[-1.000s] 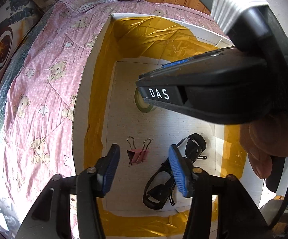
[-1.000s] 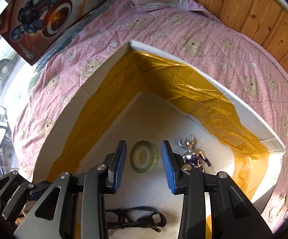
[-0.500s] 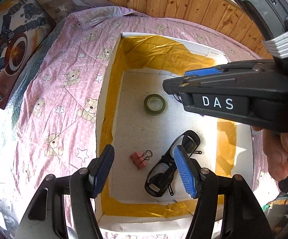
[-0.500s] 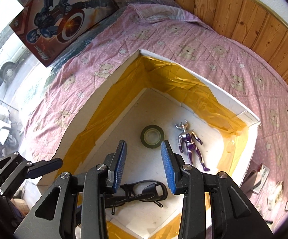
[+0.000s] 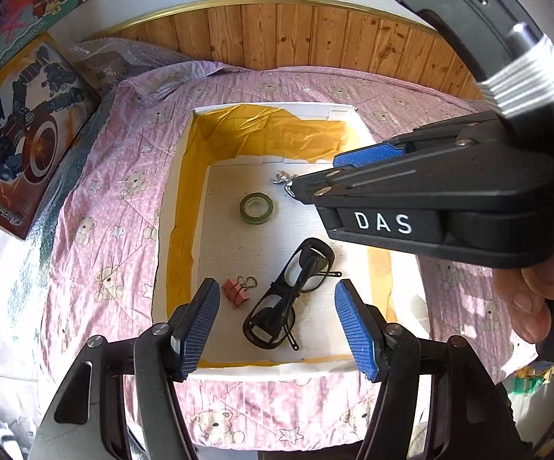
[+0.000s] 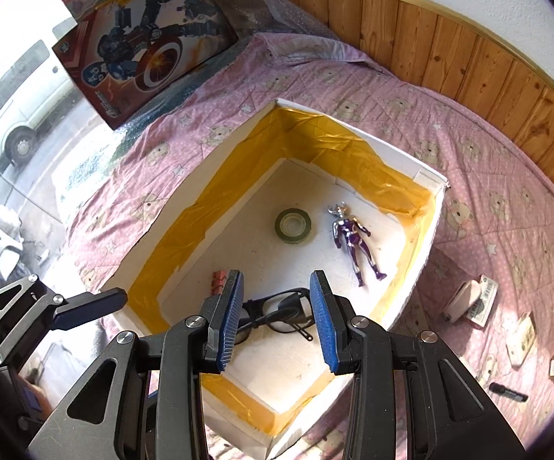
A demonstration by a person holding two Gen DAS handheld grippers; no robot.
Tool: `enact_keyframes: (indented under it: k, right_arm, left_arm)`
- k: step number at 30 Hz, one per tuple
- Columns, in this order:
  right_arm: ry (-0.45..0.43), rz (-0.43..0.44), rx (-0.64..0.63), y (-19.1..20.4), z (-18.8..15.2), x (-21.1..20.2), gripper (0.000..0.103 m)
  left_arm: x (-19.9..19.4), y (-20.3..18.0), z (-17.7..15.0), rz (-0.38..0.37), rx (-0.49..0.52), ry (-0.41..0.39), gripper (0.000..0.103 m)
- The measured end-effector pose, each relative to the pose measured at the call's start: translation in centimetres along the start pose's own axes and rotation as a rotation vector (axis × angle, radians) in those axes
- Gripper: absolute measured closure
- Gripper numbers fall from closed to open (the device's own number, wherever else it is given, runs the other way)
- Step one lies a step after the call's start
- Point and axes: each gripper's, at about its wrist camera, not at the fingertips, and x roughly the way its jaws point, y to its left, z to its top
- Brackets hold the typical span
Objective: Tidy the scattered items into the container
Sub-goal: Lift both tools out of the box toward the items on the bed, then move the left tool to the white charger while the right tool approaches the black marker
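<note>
Tongs [image 5: 273, 324] [image 6: 277, 318], both spread and empty, hover above the box [image 6: 428, 176].

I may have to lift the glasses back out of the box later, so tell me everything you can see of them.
The glasses are dark, black-framed, plastic by the look, with large clear-looking lenses and thin temple arms folded across the frame. They lie flat on the white floor of the box, near its front wall, one lens toward the middle and the other toward the front edge. The pink binder clip lies close beside them, apart. Neither pair of tongs touches them.
</note>
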Motion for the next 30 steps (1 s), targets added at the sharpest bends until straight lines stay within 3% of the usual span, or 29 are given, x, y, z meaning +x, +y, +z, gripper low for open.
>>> enact_keyframes:
  k: [16, 22, 30]
  right_arm:
    - [-0.187, 0.163, 0.098, 0.9, -9.0, -5.3, 0.065]
    - [-0.305, 0.167, 0.17, -1.6, -12.4, -8.9, 0.065]
    - [-0.395, 0.149, 0.338, -7.7, -17.5, -12.0, 0.064]
  left_arm:
    - [-4.6, -4.2, -6.7, 0.004, 0.003, -0.157, 0.039]
    - [-5.5, -8.0, -7.7, -0.051, 0.086, -0.226, 0.039]
    - [-3.9, -13.8, -7.3, -0.176, 0.193, -0.198, 0.039]
